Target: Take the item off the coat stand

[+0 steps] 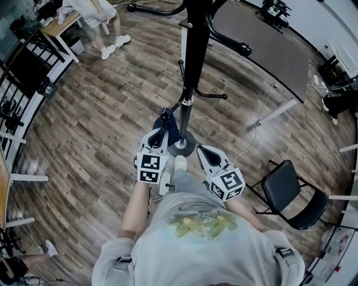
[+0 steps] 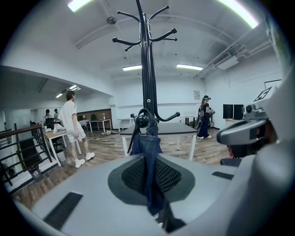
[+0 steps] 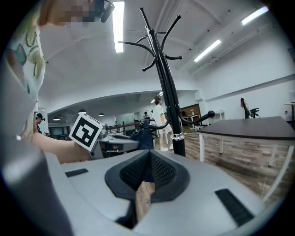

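Note:
The black coat stand [image 1: 193,50] rises just in front of me, its round base [image 1: 182,147] on the wood floor. A dark blue denim item [image 1: 168,124] hangs from a low hook [image 2: 140,120] on the pole. My left gripper [image 1: 160,134] is shut on the lower part of this denim [image 2: 148,152], which runs up from the jaws to the hook. My right gripper [image 1: 203,150] is to the right of the base, shut and holding nothing. In the right gripper view the stand [image 3: 168,106] is ahead and the left gripper's marker cube [image 3: 85,131] sits at the left.
A dark table [image 1: 263,44] stands behind the stand on the right, with a cable [image 1: 254,134] trailing from it. A black folding chair [image 1: 291,192] is at my right. A black railing [image 1: 22,84] runs along the left. A person [image 1: 100,17] stands at the far left by a desk.

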Available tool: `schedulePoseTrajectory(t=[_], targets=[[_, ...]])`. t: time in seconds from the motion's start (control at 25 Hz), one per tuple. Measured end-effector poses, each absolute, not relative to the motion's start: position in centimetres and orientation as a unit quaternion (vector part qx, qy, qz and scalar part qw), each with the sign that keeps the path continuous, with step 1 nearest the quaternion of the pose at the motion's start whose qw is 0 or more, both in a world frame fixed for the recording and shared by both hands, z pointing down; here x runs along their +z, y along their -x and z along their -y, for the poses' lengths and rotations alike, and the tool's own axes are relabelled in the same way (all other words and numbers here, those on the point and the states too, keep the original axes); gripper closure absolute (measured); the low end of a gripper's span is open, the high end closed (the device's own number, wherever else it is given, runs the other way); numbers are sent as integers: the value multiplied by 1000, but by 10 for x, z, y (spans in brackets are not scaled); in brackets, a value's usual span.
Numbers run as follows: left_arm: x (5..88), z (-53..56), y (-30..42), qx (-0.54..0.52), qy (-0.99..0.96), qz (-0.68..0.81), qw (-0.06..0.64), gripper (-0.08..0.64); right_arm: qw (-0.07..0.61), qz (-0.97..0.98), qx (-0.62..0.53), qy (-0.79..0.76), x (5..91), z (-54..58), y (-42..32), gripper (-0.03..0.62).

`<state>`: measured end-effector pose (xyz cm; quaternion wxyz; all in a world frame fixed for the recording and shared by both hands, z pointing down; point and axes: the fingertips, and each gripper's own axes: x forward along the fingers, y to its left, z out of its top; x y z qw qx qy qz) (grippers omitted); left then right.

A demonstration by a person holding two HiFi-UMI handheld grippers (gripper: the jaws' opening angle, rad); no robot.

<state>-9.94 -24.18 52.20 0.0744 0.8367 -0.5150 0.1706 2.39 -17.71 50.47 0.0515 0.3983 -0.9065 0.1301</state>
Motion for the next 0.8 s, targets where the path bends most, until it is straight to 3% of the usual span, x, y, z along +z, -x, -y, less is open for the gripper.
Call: schedulePoseTrajectory(t=[0.8], targets=[[517, 225, 112, 161, -830, 526, 86, 526, 54, 909, 128, -392, 505, 172, -20, 586]])
